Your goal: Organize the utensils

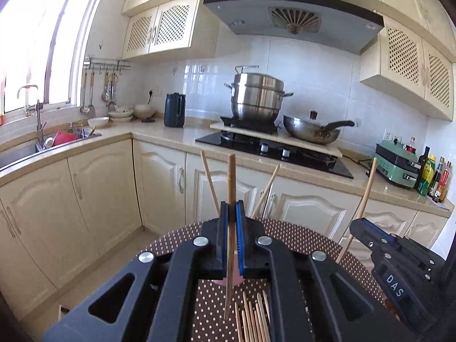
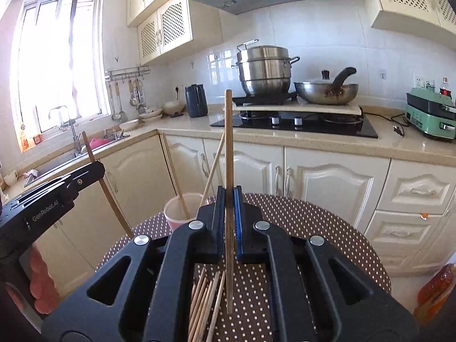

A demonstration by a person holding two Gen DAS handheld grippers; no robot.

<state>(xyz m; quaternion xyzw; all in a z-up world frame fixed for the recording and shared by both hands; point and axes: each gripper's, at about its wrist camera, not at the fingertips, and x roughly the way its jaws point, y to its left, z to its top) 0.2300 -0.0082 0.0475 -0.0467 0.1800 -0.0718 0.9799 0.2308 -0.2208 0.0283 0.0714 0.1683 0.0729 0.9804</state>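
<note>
While you look along your left gripper [image 1: 231, 213], its blue-padded fingers [image 1: 240, 228] are pinched nearly together on a single wooden chopstick [image 1: 231, 199], which stands almost upright, its top rising above the fingertips and its lower end hanging free above the dotted brown tablecloth [image 1: 299, 233]. Below it, a loose bundle of chopsticks [image 1: 253, 316] lies flat on the cloth. Just behind the fingers, part of a pink cup [image 1: 232, 280] shows beneath the jaws, and two more chopsticks [image 1: 209, 179] lean out of it to either side.

Moving right in that view, your right gripper [image 1: 367, 229] comes in from the side, clamped on its own chopstick [image 1: 366, 191], which tilts slightly.

From your right wrist camera, the left gripper [image 2: 97, 168] sits at the left edge, a hand [image 2: 40, 279] wrapped round its handle, with its chopstick [image 2: 114, 202] slanting across. Next comes the pink cup [image 2: 178, 211] on the table, holding two sticks [image 2: 173, 171] that lean apart. At the centre, your right gripper [image 2: 229, 196] has its fingers [image 2: 238, 213] closed narrowly on a chopstick [image 2: 228, 148] held near vertical, its tip clear of the pile of chopsticks [image 2: 205, 302] lying on the polka-dot cloth [image 2: 313, 222].
</note>
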